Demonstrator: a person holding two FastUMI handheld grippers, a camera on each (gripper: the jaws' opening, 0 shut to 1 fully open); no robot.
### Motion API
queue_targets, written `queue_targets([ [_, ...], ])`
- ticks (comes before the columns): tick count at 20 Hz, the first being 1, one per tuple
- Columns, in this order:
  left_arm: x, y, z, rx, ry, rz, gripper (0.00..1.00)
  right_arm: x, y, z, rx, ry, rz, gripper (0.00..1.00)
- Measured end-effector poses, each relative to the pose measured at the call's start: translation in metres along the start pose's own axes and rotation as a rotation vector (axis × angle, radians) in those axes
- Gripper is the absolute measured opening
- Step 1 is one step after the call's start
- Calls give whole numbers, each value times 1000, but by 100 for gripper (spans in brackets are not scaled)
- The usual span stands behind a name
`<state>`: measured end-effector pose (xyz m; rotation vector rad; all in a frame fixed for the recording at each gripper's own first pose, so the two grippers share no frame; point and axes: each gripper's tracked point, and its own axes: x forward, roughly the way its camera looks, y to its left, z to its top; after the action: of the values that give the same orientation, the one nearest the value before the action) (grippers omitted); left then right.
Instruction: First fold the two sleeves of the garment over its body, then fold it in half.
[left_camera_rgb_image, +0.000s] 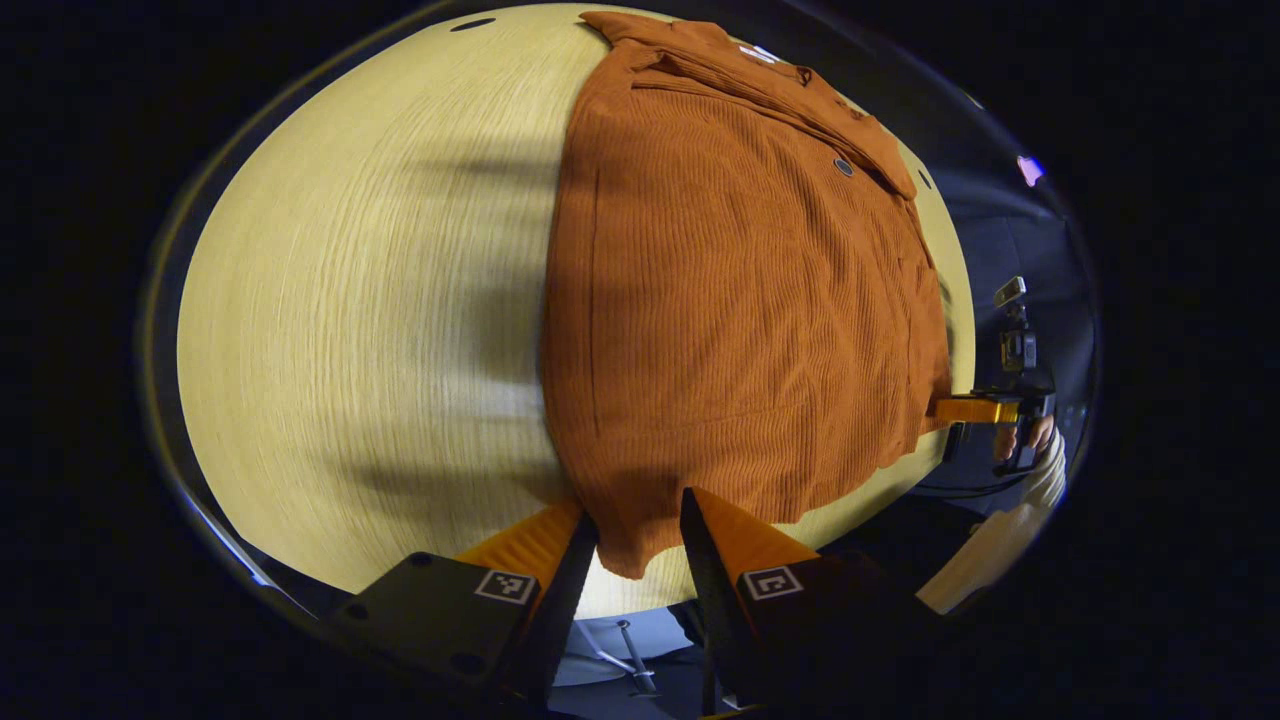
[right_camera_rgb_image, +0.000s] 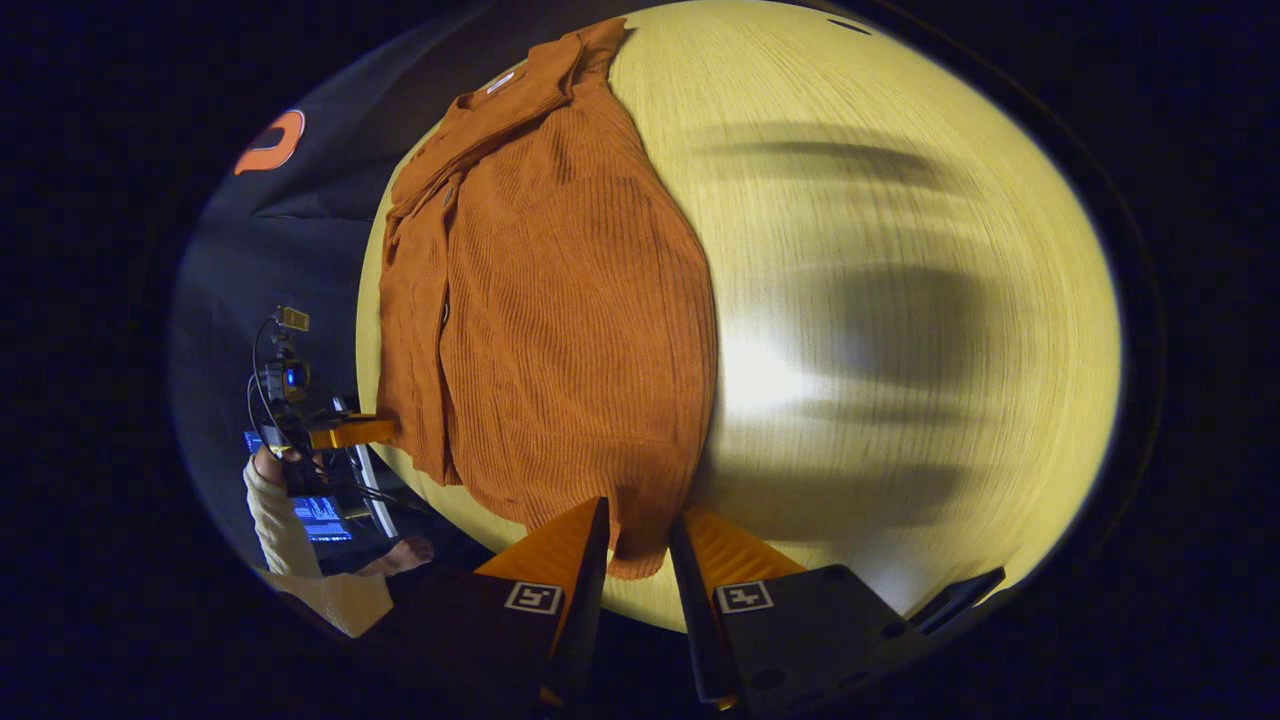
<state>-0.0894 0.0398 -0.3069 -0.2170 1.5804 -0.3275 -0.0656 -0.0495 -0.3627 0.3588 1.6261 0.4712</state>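
A rust-orange ribbed shirt (left_camera_rgb_image: 740, 300) lies flat on the pale wood table (left_camera_rgb_image: 380, 300), collar at the far end and sleeves tucked over its body. My left gripper (left_camera_rgb_image: 638, 510) is at the near hem. Its fingers stand apart with one hem corner (left_camera_rgb_image: 630, 555) lying between them, not pinched. My right gripper (right_camera_rgb_image: 640, 512) straddles the other hem corner (right_camera_rgb_image: 635, 560) the same way, with a narrower gap. The shirt (right_camera_rgb_image: 560, 300) looks smooth in the right gripper view. Each gripper also appears from the other: the right gripper (left_camera_rgb_image: 985, 408) and the left gripper (right_camera_rgb_image: 350, 432), both at the hem edge.
The table (right_camera_rgb_image: 900, 300) stretches wide and bare beside the shirt, crossed by soft shadows. A person's hand and pale sleeve (right_camera_rgb_image: 275, 510) hold the left gripper off the table's edge. A small lit screen (right_camera_rgb_image: 320, 515) sits below, and dark cloth walls surround the booth.
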Motion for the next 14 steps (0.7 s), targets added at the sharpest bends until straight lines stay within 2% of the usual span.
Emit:
queue_targets([
  [2, 1, 9, -3, 18, 3, 53, 62, 0, -4, 1, 7, 1, -19, 40],
  [3, 1, 12, -2, 23, -3, 67, 48, 2, -3, 1, 11, 1, -20, 34],
  [4, -1, 12, -1, 12, -1, 66, 39, 1, -4, 1, 15, 2, -24, 25],
  [5, -1, 12, 0, -2, -3, 63, 30, 3, -9, 1, 5, 1, -51, 25],
  [6, 0, 11, 0, -16, -5, 61, 29, 3, -8, 1, 7, 1, -57, 25],
  [7, 1, 10, 2, -31, -11, 52, 21, 2, -9, 1, 0, 4, -68, 15],
  [10, 5, 7, 5, -45, -27, 50, 13, 1, -6, 0, -27, 5, -80, 13],
  [14, 5, 9, 3, 6, -27, 125, 11, 4, -6, 2, -57, 9, -114, 9],
])
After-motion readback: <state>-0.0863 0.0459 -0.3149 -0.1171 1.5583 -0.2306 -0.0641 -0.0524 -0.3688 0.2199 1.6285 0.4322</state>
